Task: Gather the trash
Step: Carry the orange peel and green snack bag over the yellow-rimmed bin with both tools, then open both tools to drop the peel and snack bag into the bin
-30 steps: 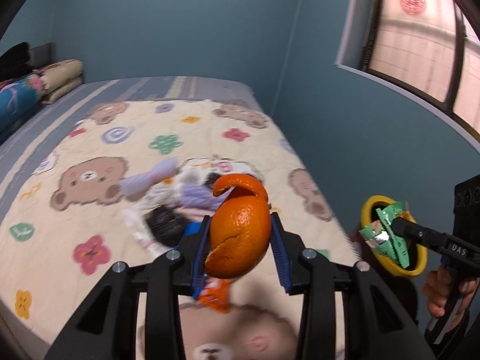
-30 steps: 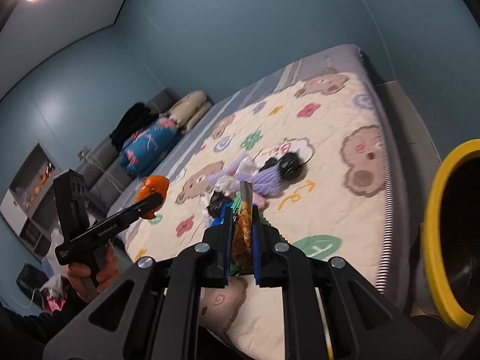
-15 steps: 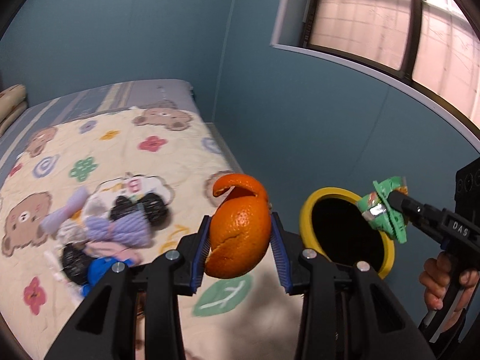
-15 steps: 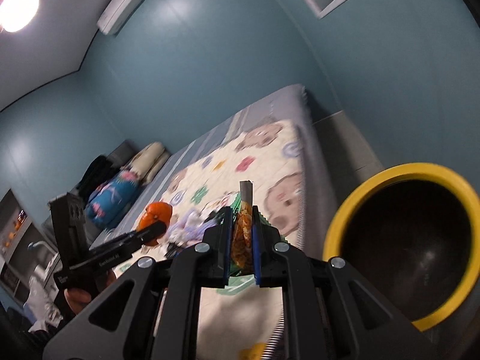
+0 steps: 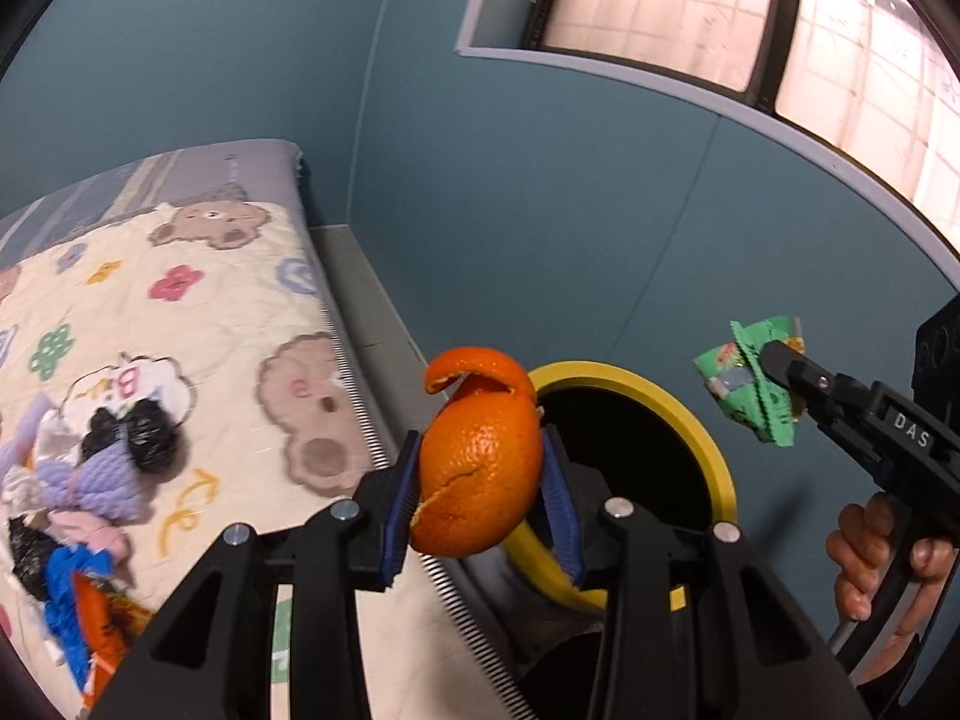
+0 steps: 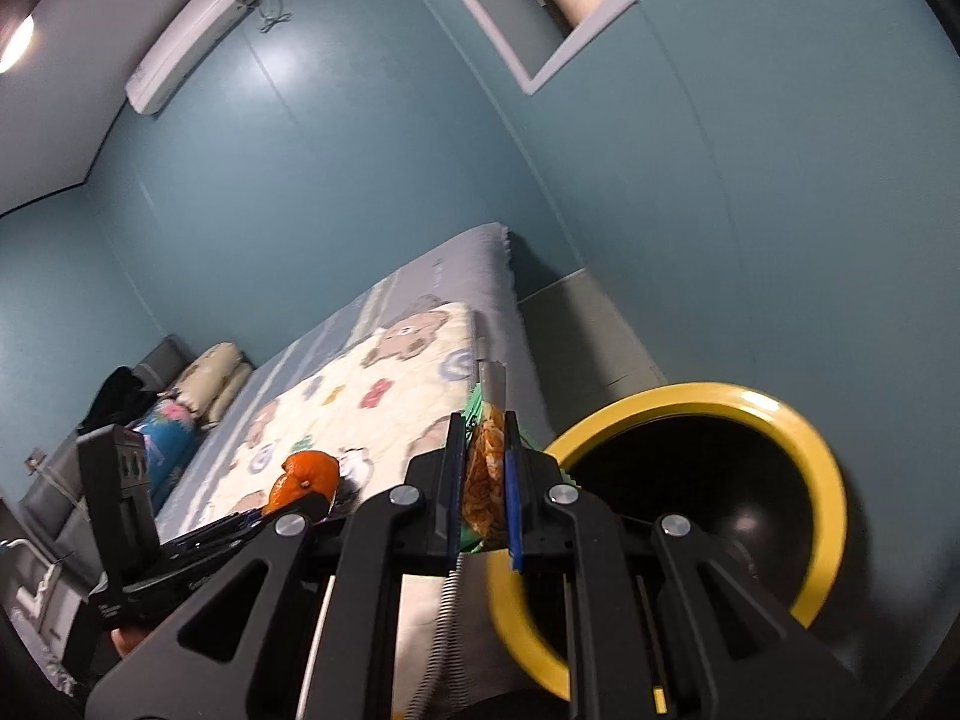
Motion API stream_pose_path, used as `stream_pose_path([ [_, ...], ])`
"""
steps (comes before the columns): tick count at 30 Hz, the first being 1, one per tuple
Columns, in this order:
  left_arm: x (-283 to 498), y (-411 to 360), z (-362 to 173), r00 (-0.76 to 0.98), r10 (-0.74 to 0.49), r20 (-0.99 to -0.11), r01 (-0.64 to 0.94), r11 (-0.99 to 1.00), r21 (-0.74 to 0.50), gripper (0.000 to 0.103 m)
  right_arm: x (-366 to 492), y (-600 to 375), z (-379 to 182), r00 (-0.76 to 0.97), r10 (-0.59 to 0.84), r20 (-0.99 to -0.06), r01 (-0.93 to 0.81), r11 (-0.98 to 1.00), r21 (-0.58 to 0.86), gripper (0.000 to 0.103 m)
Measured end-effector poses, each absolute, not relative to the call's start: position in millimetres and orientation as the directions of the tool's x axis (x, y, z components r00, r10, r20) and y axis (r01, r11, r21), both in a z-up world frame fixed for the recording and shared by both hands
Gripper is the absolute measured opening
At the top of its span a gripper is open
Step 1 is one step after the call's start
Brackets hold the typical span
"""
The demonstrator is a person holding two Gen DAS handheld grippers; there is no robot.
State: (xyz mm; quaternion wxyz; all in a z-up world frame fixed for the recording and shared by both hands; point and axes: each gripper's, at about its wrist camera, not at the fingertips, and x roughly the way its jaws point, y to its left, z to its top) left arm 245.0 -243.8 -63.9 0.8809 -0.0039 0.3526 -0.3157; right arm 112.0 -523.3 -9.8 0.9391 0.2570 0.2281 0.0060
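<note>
bed (image 5: 198, 324) left of bin, more litter on it | yellow-rimmed bin (image 5: 714, 456) on floor | left gripper (image 5: 480, 480) clamped on orange peel (image 5: 477, 468) at bin's near rim | right gripper (image 6: 485, 480) pinched on green wrapper (image 5: 753, 387) right of opening | advice: centre each over the mouth before letting go

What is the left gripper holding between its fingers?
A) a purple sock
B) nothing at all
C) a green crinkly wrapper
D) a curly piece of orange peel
D: in the left wrist view the left gripper is shut on the curly piece of orange peel, close by the round black bin with a yellow rim; the green crinkly wrapper sits in the right gripper.
</note>
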Motion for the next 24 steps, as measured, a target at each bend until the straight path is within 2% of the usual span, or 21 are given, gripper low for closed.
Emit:
stream_pose_path([
  [8, 250.2, -298.1, -81.3, 0.475, -0.579, -0.663, 0.619, 0.755, -0.216, 0.036, 124.6, -542.6, -31.6, 0.881, 0.022, -0.473, 0.216, 0.870, 0.444, 0.011],
  [17, 266.8, -332.5, -108.6, 0.400, -0.580, -0.710, 0.647, 0.727, -0.230, 0.036, 139.2, -564.4, -63.3, 0.846, -0.015, -0.533, 0.290, 0.851, 0.437, 0.013],
  [20, 270.1, -336.8, -114.1, 0.391, -0.580, -0.715, 0.645, 0.727, -0.237, 0.043, 139.9, -570.1, -69.7, 0.841, -0.019, -0.541, 0.306, 0.841, 0.446, 0.020],
  [24, 275.0, -338.3, -116.5, 0.400, -0.581, -0.708, 0.638, 0.732, -0.240, 0.056, 140.4, -573.0, -73.6, 0.834, -0.030, -0.550, 0.322, 0.837, 0.442, 0.023],
])
